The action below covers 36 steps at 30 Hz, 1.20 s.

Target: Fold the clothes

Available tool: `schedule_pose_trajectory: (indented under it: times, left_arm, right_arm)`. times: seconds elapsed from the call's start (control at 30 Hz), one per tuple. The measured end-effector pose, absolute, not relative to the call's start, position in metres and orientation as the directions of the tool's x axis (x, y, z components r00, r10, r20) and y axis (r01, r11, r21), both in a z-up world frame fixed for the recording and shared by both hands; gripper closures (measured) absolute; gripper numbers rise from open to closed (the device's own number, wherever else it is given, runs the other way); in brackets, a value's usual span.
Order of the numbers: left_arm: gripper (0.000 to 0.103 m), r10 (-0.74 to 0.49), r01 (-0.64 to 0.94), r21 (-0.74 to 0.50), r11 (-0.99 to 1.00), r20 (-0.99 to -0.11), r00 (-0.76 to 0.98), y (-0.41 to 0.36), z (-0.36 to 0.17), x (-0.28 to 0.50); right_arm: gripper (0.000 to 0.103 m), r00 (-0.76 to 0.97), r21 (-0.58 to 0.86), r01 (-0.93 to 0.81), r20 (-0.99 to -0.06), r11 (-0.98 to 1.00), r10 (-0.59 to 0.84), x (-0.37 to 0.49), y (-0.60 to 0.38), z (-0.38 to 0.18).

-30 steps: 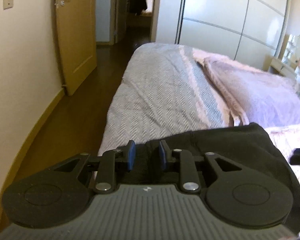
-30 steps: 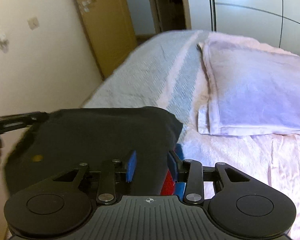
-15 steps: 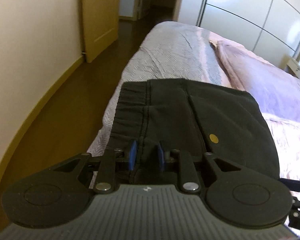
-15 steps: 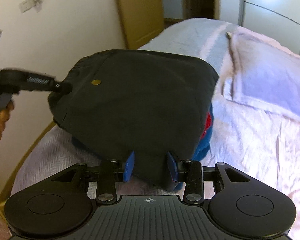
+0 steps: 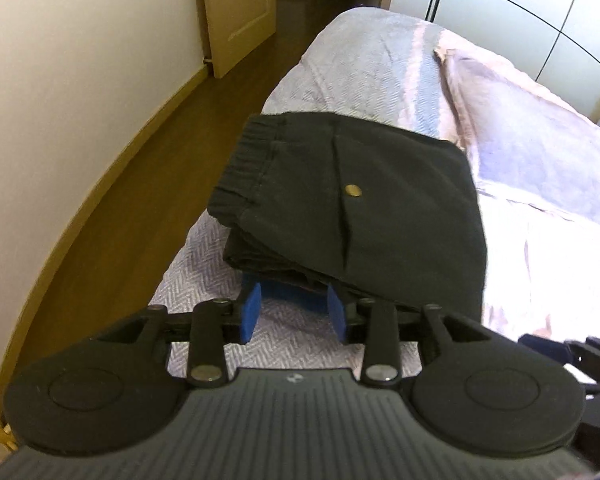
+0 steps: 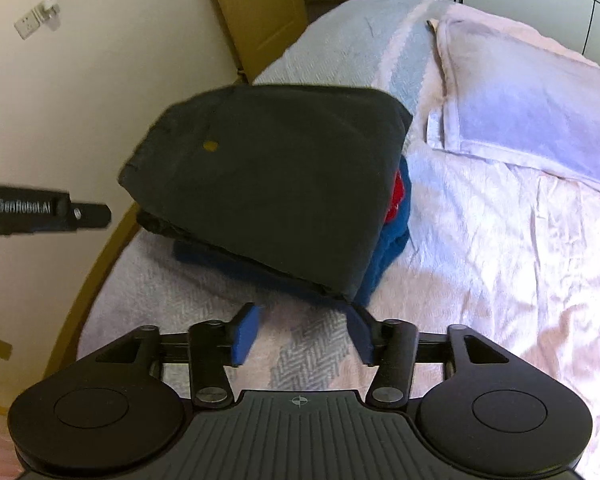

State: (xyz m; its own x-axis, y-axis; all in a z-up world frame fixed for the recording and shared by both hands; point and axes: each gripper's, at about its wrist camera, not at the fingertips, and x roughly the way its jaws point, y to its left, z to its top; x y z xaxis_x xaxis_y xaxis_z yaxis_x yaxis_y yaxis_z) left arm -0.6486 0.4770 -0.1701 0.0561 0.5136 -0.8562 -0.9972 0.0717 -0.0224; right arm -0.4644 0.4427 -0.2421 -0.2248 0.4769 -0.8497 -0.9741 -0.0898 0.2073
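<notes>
A folded black garment [image 5: 360, 208] with an elastic waistband and a brass snap lies on the bed, on top of a folded blue garment [image 6: 384, 256] with a red patch. My left gripper [image 5: 294, 312] hovers just short of the pile's near edge. Its jaws are opening and hold nothing. My right gripper [image 6: 303, 332] is back from the pile's near right corner, jaws also opening, with only bedspread between them. One of the left gripper's fingers [image 6: 88, 216] shows at the left, beside the pile and apart from it.
The pile sits near the bed's left edge [image 5: 204, 248], above a wooden floor [image 5: 140, 168] and a cream wall. A pale pink pillow [image 6: 532, 108] lies to the right, with a wrinkled pink sheet [image 6: 500, 280] in front of it. A door and white wardrobe stand beyond.
Both grippers let go of the black garment, opened wider and drew back. The garment now rests on the blue one.
</notes>
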Motion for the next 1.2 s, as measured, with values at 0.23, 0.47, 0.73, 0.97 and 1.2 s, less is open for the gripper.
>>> schedule_pose_trajectory:
  times: [0.23,0.47,0.73,0.97,1.2]
  left_arm:
    - [0.061,0.565,-0.995,0.0,0.102,-0.823,0.057,0.458,-0.13,-0.627]
    - [0.057,0.559,-0.994,0.013,0.104,-0.828,0.047,0.437,-0.123,-0.619]
    - [0.05,0.547,-0.993,0.052,0.104,-0.837,0.013,0.424,-0.13,-0.613]
    - [0.047,0.558,-0.992,0.045,0.116,-0.829,0.028,0.415,-0.133,-0.613]
    - [0.047,0.532,-0.992,0.046,0.121,-0.847,0.026,0.409,-0.146,-0.612]
  right_arm:
    - [0.041,-0.205,0.184,-0.979,-0.848,-0.091,0.488,-0.464,0.435,-0.215]
    - [0.041,-0.195,0.184,-0.98,-0.846,-0.072,0.496,-0.465,0.419,-0.204]
    - [0.04,-0.156,0.153,-0.987,-0.843,-0.049,0.515,-0.466,0.407,-0.197]
    - [0.04,-0.139,0.171,-0.985,-0.83,0.009,0.54,-0.461,0.395,-0.194]
    - [0.04,-0.19,0.23,-0.973,-0.844,0.019,0.502,-0.46,0.39,-0.198]
